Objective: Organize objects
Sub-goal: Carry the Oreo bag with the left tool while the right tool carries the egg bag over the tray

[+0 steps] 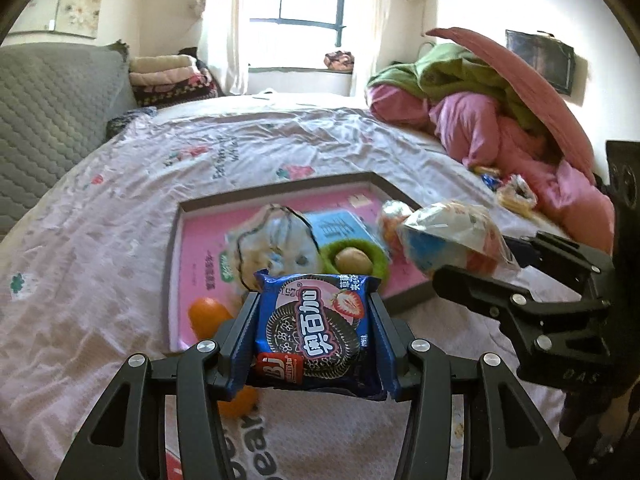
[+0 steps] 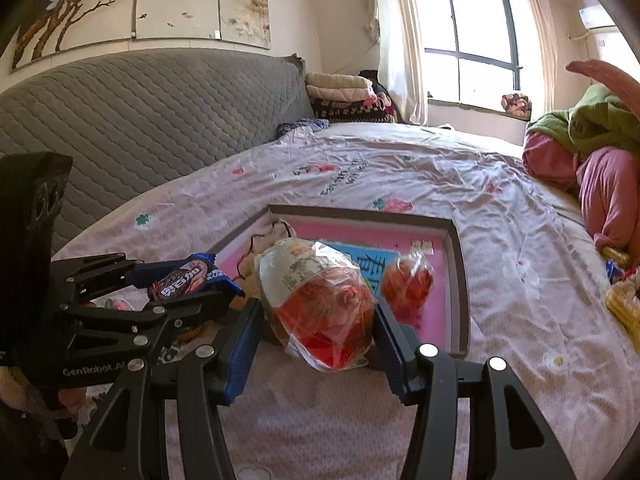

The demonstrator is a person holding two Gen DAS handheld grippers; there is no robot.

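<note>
Bedding fills both wrist views: a pale floral sheet (image 1: 120, 216) spread over the bed, with a grey quilted headboard (image 1: 48, 112) at the upper left of the left wrist frame and folded blankets (image 1: 168, 76) stacked beside it. Toward the centre of that frame lies a shallow tray (image 1: 188, 216) with a dark rim and a pink printed floor; an orange (image 1: 208, 314) sits near its lower left corner, a clear bag with a dark drawstring (image 1: 272, 240) lies in the middle, and a green cup holding a potato (image 1: 356, 260) stands just right of that. At the bottom centre, the left gripper (image 1: 316, 332) has its jaws partway closed with both blue pads pressed on the sides of a blue cookie packet (image 1: 316, 320), held above the near edge of the tray. At the right of the frame a heap of pink and green quilts (image 1: 480, 112) lies on the far side of the bed. In the right wrist view, the right gripper (image 2: 316, 320) is also about half closed, its pads clamped on a clear bag of red snacks (image 2: 320, 304) raised over the tray's near rim. A second, smaller bag of red snacks (image 2: 408, 284) rests inside the tray at centre right.
</note>
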